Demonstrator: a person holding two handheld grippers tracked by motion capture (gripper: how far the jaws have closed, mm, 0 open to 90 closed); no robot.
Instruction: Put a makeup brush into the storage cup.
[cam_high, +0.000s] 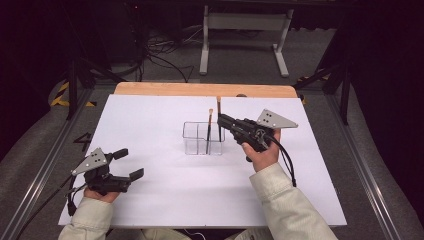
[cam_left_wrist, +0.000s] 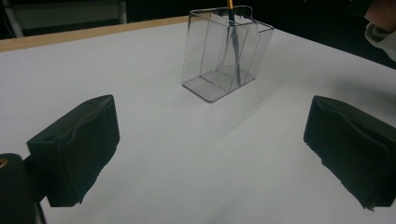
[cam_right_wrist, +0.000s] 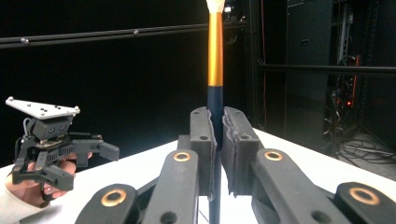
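Two brushes are in play at a clear plastic holder (cam_high: 202, 138) that stands upright near the middle of the white bench (cam_high: 150, 125). One brush (cam_high: 209, 131) already stands in the holder, dark handle down and pale tip up, leaning slightly. The other brush (cam_right_wrist: 215, 79) is pinched by the right gripper (cam_high: 222, 120), whose jaws are pressed together on its dark blue handle. In the right gripper view that brush rises upright between the two black pads, with a gold ferrule above the dark handle and a pale tip at the top edge. From the high view the held brush stands just at the right end of the holder, its lower part in front of the clear wall; whether it is inside a compartment I cannot tell.

The left gripper (cam_high: 127, 165) rests low over the bench near the front left corner, well apart from the holder. Its jaws are spread wide, with bare white bench between them, as the left gripper view shows. That view also looks across at the holder (cam_left_wrist: 224, 51), with its clear inner dividers and the dark handle of a brush inside.

No brand, label or writing can be read on the brushes, the holder or the grippers.
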